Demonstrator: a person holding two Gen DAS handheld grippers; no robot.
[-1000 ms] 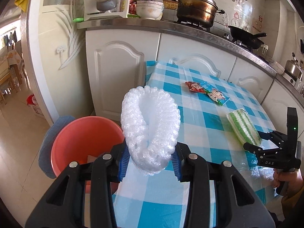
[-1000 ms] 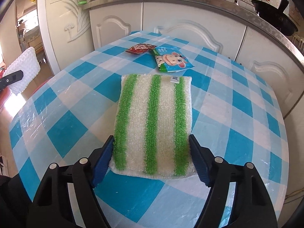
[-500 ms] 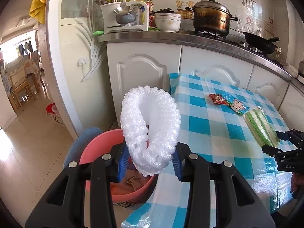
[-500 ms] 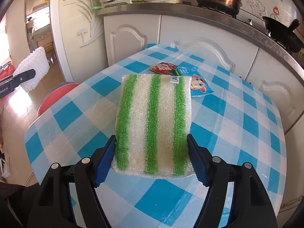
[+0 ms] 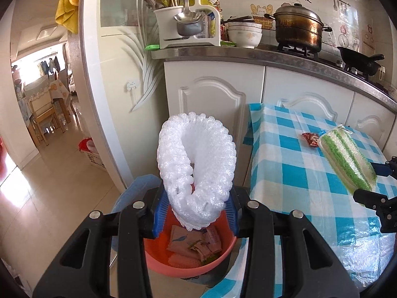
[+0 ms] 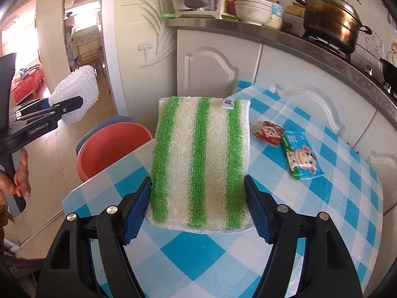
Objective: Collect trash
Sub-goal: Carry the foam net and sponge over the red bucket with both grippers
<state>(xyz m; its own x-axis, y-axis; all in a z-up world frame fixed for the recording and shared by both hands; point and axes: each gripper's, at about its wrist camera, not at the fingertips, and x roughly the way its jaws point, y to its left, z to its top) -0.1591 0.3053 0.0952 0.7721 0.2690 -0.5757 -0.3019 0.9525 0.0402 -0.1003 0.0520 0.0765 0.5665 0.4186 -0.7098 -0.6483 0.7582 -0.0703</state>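
The left gripper (image 5: 196, 219) is clamped on a white foam net (image 5: 196, 166) above the red basin (image 5: 193, 263) of paper scraps. The right gripper (image 6: 197, 214) squeezes the green-striped sponge (image 6: 198, 164) over the checked table (image 6: 347, 211), beside two snack packets (image 6: 287, 144).

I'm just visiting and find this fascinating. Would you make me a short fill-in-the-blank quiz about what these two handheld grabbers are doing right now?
1. The left gripper holds a white ____ net between its jaws.
2. Below that net sits a red ____ with scraps inside.
3. The right gripper holds a sponge cloth with white and ____ stripes.
4. Two snack packets lie on the ____ tablecloth.

Missing words: foam; basin; green; checked
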